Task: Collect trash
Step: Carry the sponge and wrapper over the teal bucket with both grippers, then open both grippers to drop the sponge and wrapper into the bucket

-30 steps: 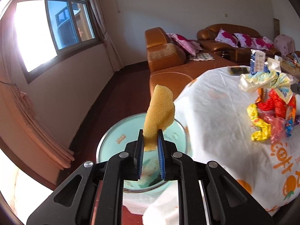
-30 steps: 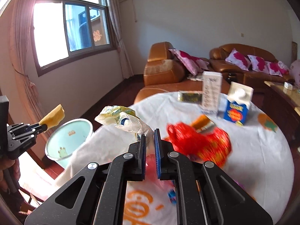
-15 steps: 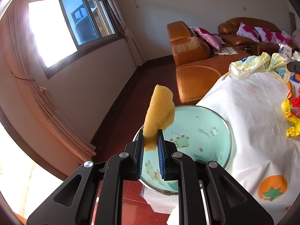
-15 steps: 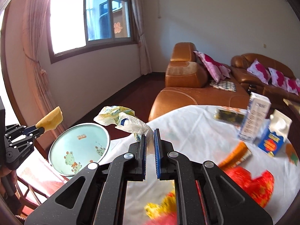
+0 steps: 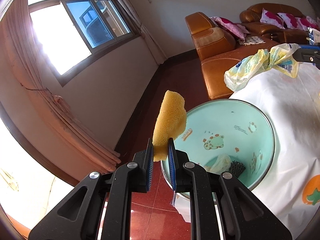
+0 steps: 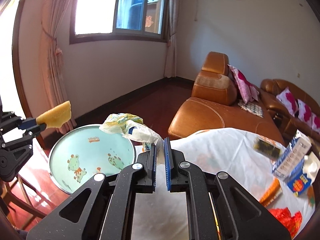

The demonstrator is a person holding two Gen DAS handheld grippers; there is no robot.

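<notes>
Both grippers have swung away from the table toward the bin over the last second: in the left wrist view the bin [image 5: 230, 138] has grown from a small disc low in the frame to fill the lower right, and the littered tabletop has slid out to the right edge. That suggests, I judge, that two drops are about to happen at once. The left gripper [image 5: 161, 156] pinches the lower end of a yellow sponge [image 5: 170, 120], which stands up from the fingers at centre frame, just left of the bin's rim, not yet over the opening. The right gripper [image 6: 160, 156] is clamped on a crumpled plastic bag [image 6: 130, 126], yellow and white with blue print, which hangs at centre frame above the bin's far edge. The bin is pale green inside with cartoon animals; a clear wrapper and a dark ridged scrap already lie at its bottom
</notes>
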